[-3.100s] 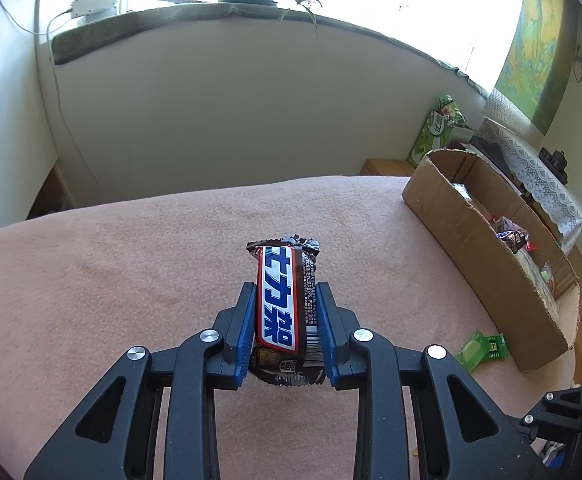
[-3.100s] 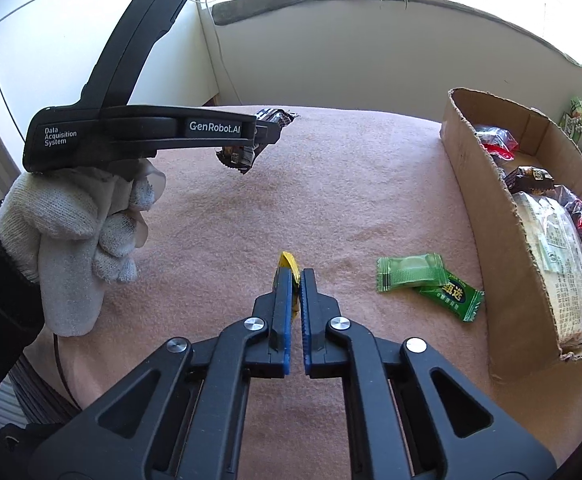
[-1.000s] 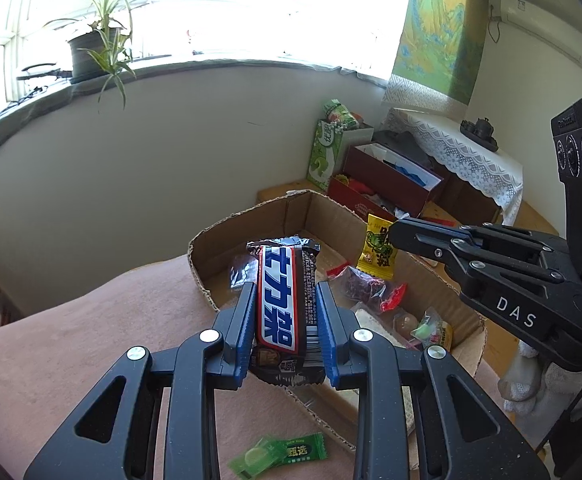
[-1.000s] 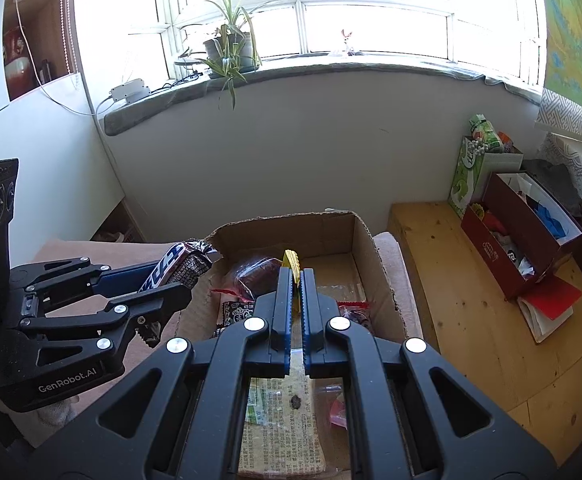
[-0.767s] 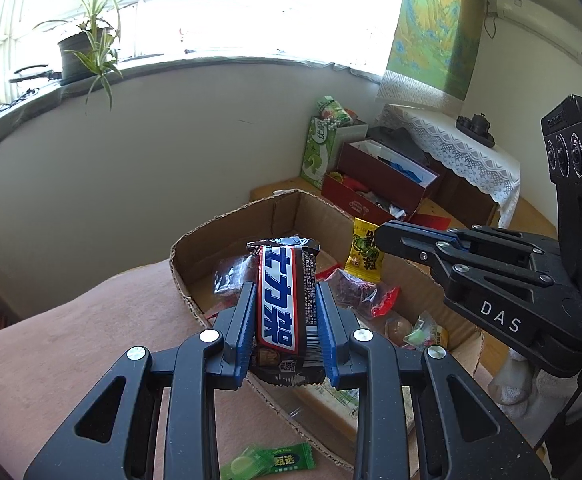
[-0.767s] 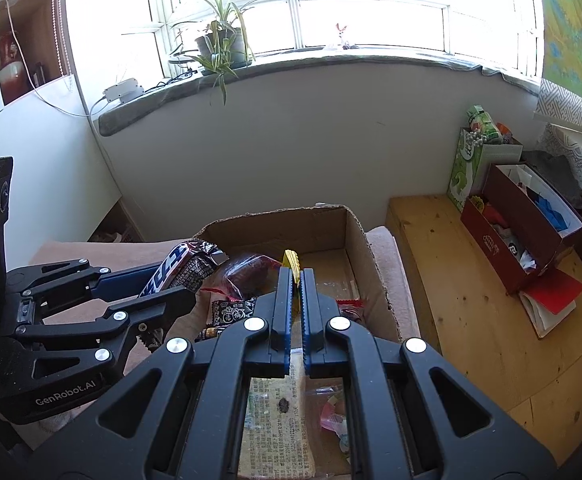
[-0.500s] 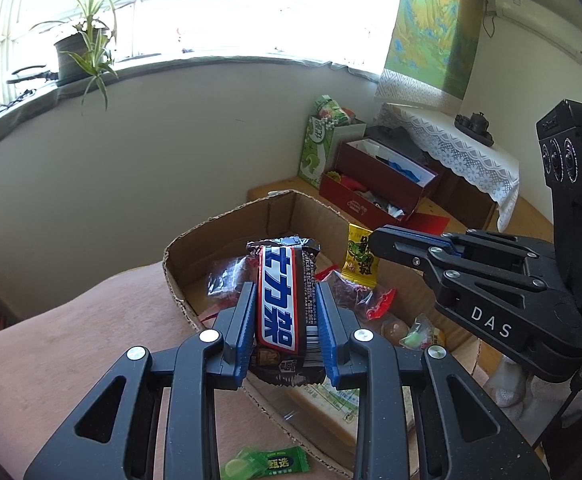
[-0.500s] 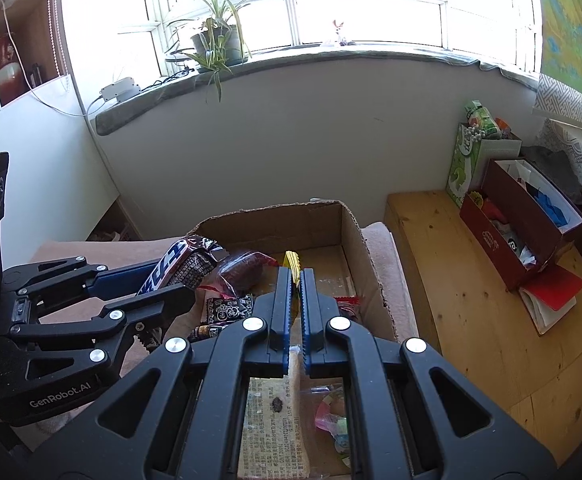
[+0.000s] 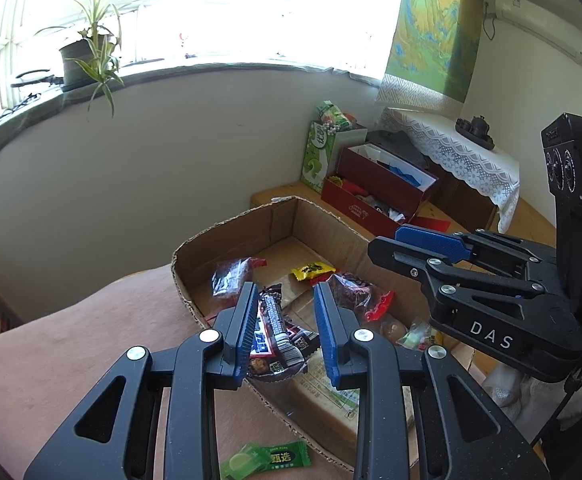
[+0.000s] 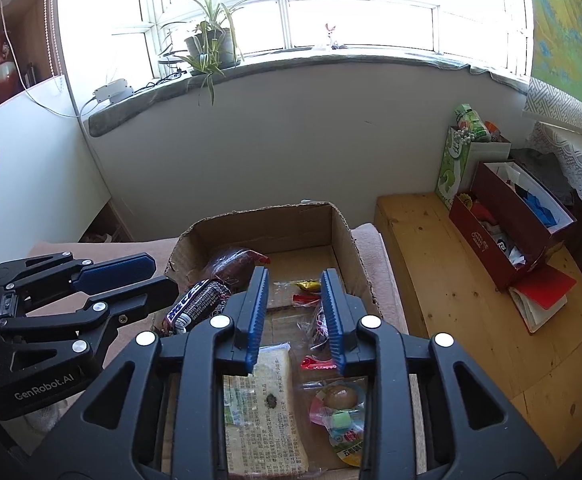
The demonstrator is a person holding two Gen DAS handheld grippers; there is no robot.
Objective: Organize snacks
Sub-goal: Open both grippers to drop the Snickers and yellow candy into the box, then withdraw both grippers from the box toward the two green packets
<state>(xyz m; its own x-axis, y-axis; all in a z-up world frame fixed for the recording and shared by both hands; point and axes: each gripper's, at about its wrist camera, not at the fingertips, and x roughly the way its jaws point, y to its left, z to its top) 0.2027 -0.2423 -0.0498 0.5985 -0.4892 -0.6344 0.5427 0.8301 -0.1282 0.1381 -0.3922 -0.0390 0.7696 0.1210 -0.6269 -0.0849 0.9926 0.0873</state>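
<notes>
Left wrist view: chocolate bar (image 9: 273, 334) half hidden between spread, empty left tool (image 9: 287, 334); right tool (image 10: 295, 314) likewise open, empty.

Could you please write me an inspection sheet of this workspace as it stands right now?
Surface: pink cloth under the cardboard box.
Job's things: chocolate bar and yellow packet lie in the box; green candy outside it on the cloth.
Clutter: red box on the wooden floor.
Grippers: left gripper open; right gripper open, both over the box.
Cables: white cord near the windowsill.
Surroundings: potted plant, wall scroll.
</notes>
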